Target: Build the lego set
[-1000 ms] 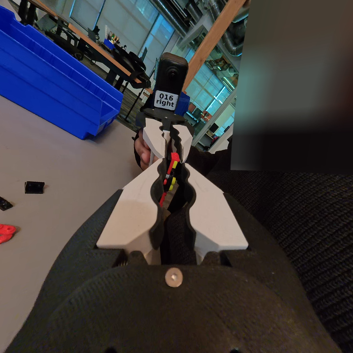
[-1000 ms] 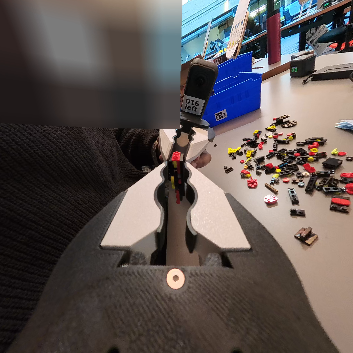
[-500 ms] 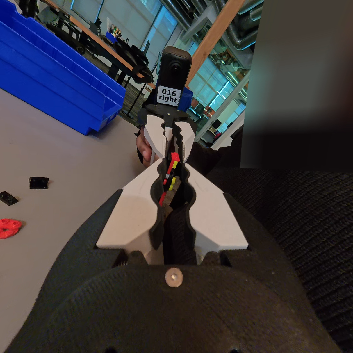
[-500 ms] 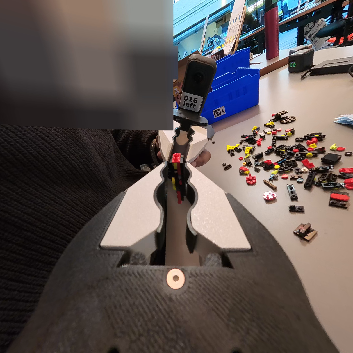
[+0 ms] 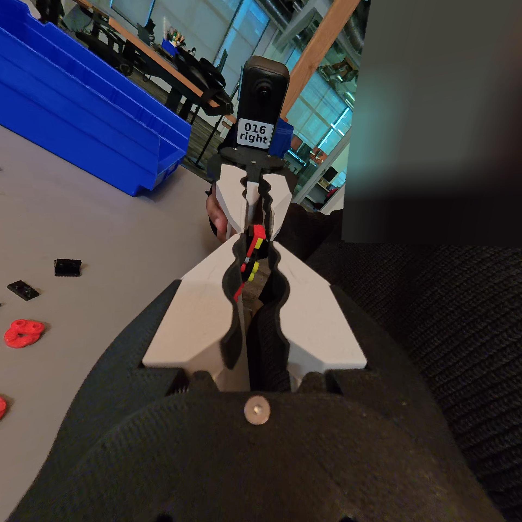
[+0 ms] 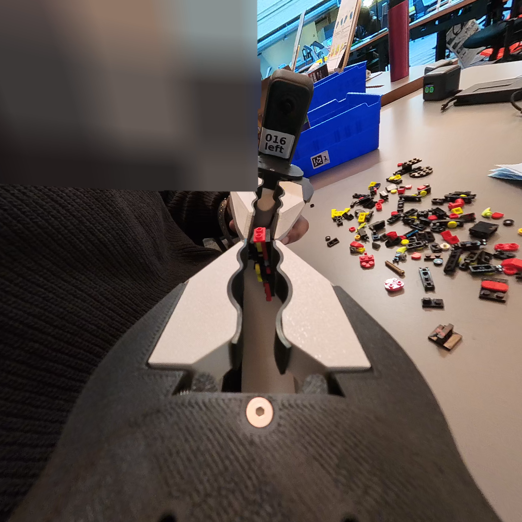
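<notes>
A slim lego assembly [image 5: 252, 255] of red, yellow and black pieces is held in the air between the two grippers, which meet tip to tip. My left gripper [image 5: 255, 240] is shut on it. The right gripper [image 5: 255, 226] faces it from beyond, with a hand behind it. In the right wrist view the same assembly [image 6: 261, 254] has a red brick at its far end. My right gripper [image 6: 260, 241] is shut on it, and the left gripper [image 6: 261, 228] touches its far end. Where exactly each pad presses is hidden.
Several loose lego pieces [image 6: 423, 223] lie on the grey table [image 6: 367, 339] to the right, with a brown piece [image 6: 445, 336] nearer. Blue bins [image 6: 339, 127] stand behind. In the left wrist view are a blue bin [image 5: 84, 113], black plates [image 5: 67, 267] and a red piece [image 5: 24, 333]. A person's dark sweater [image 6: 84, 282] is close.
Both grippers stay tip to tip on the assembly. The pair has shifted slightly, so the table pieces and bins sit a little differently in both views.
</notes>
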`<state>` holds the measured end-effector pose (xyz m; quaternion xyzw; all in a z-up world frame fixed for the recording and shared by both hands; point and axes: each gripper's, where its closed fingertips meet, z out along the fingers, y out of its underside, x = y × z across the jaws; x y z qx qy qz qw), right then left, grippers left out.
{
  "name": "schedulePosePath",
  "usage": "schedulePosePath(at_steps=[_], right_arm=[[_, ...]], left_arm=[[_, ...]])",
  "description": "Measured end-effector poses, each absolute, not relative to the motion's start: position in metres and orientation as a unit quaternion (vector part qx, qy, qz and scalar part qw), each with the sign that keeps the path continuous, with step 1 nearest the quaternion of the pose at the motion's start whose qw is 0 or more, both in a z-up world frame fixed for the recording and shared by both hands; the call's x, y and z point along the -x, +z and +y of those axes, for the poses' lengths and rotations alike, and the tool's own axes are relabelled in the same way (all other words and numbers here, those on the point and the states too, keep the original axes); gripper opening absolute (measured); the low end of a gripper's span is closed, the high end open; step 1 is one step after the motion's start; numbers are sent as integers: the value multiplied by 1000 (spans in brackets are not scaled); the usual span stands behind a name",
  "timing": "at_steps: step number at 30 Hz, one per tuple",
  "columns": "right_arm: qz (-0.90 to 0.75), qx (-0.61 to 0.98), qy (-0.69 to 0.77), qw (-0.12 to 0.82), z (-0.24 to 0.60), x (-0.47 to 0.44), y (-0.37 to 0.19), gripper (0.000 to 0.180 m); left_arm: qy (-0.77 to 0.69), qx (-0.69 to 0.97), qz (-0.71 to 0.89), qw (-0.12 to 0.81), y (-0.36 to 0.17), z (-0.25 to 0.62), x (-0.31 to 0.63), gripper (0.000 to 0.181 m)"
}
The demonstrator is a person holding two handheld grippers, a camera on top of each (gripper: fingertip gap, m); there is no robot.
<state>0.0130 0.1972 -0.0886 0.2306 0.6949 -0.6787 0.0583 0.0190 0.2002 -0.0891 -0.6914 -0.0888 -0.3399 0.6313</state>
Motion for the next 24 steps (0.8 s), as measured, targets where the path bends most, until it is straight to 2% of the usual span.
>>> schedulePosePath(at_steps=[21,22,24], right_arm=[[685,-239,-686,51,194,-9,-86,12],[685,-239,-687,39,194,-7,-85,14],[690,-239,-683,17,197,-4,-87,30]], left_arm=[[-350,677,-105,638,-86,200,-14,11],[-355,672,-108,640,-85,200,-13,12],[-362,658,-116,649,-80,198,-9,11]])
